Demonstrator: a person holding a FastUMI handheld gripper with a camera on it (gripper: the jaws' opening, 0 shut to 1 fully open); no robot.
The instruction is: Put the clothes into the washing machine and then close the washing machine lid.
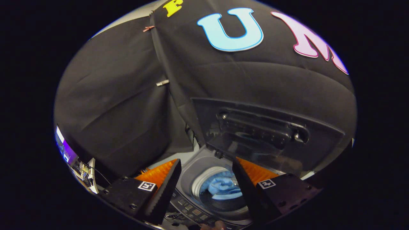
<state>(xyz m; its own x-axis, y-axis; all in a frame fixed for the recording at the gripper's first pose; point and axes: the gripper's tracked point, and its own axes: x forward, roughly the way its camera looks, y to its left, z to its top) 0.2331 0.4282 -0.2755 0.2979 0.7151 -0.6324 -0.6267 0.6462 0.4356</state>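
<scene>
Gripper (pixel 207 166): 2 fingers spread wide — nothing held between them.
Clothes: light-blue crumpled cloth (pixel 223 187) lies inside the drum, beyond the fingertips, seen between them.
Washing machine: grey top-loading washer (pixel 188 179) with a control panel at its near edge.
Lid: dark, glossy hinged lid (pixel 265 134) — standing open at the far side.

The tongs (pixel 207 164) hang spread and empty above the washing machine's (pixel 188 179) open drum mouth, blue clothes (pixel 223 187) inside; the raised lid (pixel 265 134) stands behind.

Creased black cloth wall (pixel 121 105) behind
</scene>
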